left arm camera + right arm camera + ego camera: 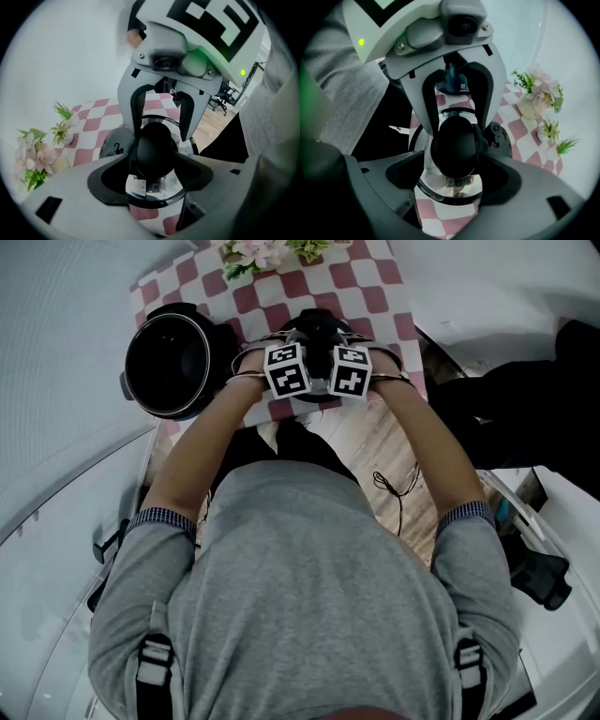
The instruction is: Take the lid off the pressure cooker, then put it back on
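The pressure cooker pot [169, 360], black and uncovered, stands at the left of the checked cloth. Its lid [319, 329] lies on the cloth to the right of the pot, a shiny disc [157, 194] with a black knob [154, 150] on top. Both grippers point steeply down at that knob from opposite sides, their marker cubes [286, 369] [350, 371] side by side. The left gripper [157, 176] is open with the knob between its jaws, a gap on each side. The right gripper [454, 176] is open round the same knob [457, 145]. Each view shows the other gripper's fingers [136, 117] [485, 108] flanking the knob.
The red-and-white checked cloth [366, 287] covers a small table. A vase of flowers [272, 251] and small potted plants [539, 93] stand at its far edge. A thin cable [394, 488] lies on the wood floor. Something dark [525, 409] is at the right.
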Demonstrator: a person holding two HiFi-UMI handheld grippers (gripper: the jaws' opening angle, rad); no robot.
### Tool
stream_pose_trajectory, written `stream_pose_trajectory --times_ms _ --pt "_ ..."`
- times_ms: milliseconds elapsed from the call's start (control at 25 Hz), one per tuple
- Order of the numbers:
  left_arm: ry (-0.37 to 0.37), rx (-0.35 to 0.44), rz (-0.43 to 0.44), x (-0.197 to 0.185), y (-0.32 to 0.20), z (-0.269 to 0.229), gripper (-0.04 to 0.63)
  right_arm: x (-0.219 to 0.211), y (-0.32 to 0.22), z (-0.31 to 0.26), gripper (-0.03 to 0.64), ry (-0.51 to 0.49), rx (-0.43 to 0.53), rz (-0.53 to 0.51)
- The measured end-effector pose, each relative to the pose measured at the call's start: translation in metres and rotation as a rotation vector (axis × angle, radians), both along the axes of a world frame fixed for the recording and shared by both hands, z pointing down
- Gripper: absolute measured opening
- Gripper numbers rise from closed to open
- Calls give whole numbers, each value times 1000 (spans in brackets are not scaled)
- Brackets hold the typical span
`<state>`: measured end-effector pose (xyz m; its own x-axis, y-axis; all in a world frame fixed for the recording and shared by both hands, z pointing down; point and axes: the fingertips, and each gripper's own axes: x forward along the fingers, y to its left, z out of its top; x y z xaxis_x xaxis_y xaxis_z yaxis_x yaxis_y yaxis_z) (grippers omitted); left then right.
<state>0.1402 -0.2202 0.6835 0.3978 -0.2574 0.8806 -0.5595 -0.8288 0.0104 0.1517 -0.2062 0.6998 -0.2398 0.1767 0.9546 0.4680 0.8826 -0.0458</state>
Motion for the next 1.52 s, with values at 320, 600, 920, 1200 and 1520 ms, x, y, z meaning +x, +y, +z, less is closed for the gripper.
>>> stream_pose_trajectory --times_ms 320,600,920,1200,1520 --pt "177 106 -196 -6 1 -53 325 -5 -10 -44 378 -140 -4 64" --pt "361 266 -337 -19 8 -134 325 -15 -22 -109 371 -374 -57 239" --pt "527 499 -466 -51 49 -228 325 -42 9 -196 356 -689 -160 400" --pt "607 680 -537 -97 99 -277 324 -60 59 -251 331 -913 -189 466" --pt "679 796 -549 -128 150 -322 324 -70 111 -317 333 -1102 -211 540"
